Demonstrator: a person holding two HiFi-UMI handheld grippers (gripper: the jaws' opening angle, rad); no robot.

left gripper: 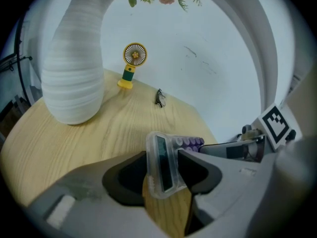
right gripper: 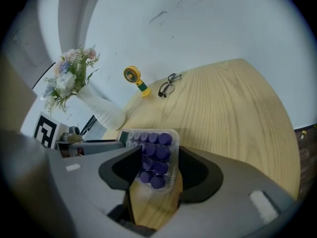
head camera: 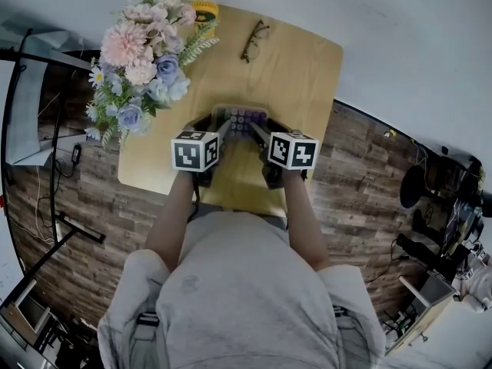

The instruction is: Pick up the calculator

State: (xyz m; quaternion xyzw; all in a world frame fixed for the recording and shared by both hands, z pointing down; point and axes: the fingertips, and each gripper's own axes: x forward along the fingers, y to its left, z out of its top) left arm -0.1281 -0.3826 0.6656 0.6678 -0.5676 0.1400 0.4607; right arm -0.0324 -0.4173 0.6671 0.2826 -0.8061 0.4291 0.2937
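A clear-cased calculator (head camera: 240,118) with purple keys lies on the light wooden table (head camera: 307,68), between my two grippers. In the left gripper view its display end (left gripper: 166,165) sits between the jaws of my left gripper (left gripper: 163,172), and both jaws touch its edges. In the right gripper view the key end (right gripper: 154,157) is held the same way by my right gripper (right gripper: 154,167). From the head view, the left gripper (head camera: 223,129) and the right gripper (head camera: 258,131) reach in side by side from the near edge.
A white ribbed vase (left gripper: 74,73) of pink and blue flowers (head camera: 142,60) stands at the table's left. A small yellow fan (head camera: 204,10) and a pair of glasses (head camera: 254,41) lie at the far end. Beyond the table edges is a wood-pattern floor (head camera: 361,175).
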